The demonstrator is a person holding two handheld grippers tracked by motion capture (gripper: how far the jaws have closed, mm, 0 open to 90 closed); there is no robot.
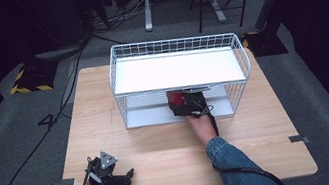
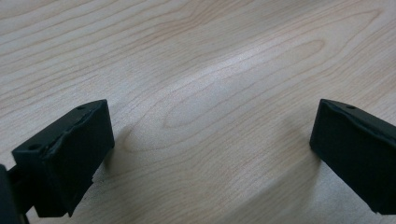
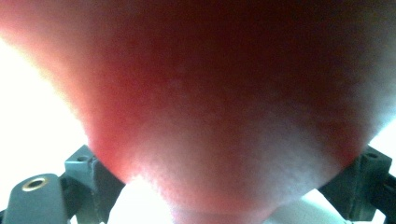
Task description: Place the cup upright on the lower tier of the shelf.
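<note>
Near edge first: the left gripper [image 1: 122, 176] rests low on the wooden table [image 1: 161, 144], jaws spread wide with bare wood grain between them, nothing held. Moving up the table, the right hand [image 1: 202, 125] reaches forward, and the right gripper [image 1: 186, 105] pokes into the lower level of the white wire rack [image 1: 122, 79]. Right at its tips sits the red object [image 3: 219, 107]: soft-looking, rounded, deep red. It sits between the jaws, one on either side. Whether the pads press on it, I cannot tell. It lies under the rack's white upper shelf [image 1: 176, 70], toward the far side.
</note>
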